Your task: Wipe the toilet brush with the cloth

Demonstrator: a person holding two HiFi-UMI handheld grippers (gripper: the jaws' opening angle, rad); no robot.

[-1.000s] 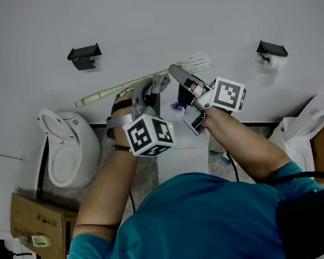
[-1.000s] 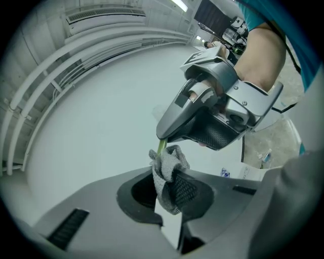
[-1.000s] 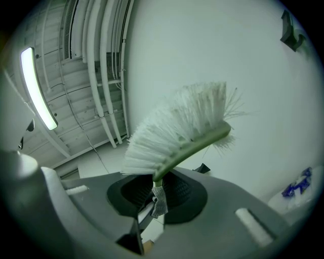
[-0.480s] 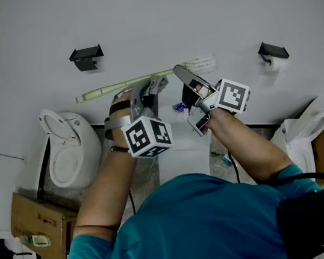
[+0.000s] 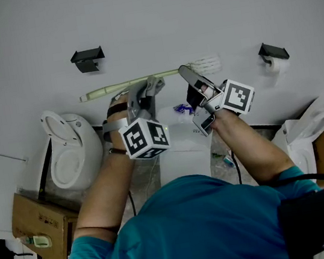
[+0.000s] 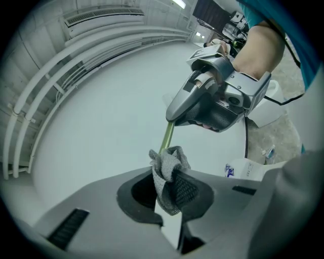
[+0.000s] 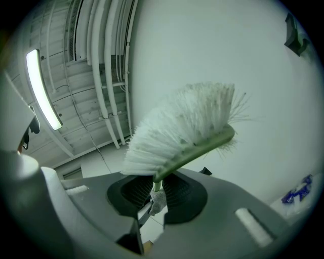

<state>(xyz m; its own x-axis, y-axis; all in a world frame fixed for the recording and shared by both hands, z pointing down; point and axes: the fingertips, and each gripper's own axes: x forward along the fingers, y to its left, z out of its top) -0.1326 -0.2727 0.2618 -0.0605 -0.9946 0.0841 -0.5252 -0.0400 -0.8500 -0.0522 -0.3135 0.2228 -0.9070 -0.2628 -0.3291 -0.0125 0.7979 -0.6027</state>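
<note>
The right gripper (image 7: 154,189) clamps the neck of a pale-green plastic toilet brush (image 7: 195,146), its white bristles toward 3 o'clock in the head view. The left gripper (image 6: 169,188) (at its 9 o'clock) pinches a crumpled grey mesh cloth (image 6: 167,167) onto the handle.
</note>
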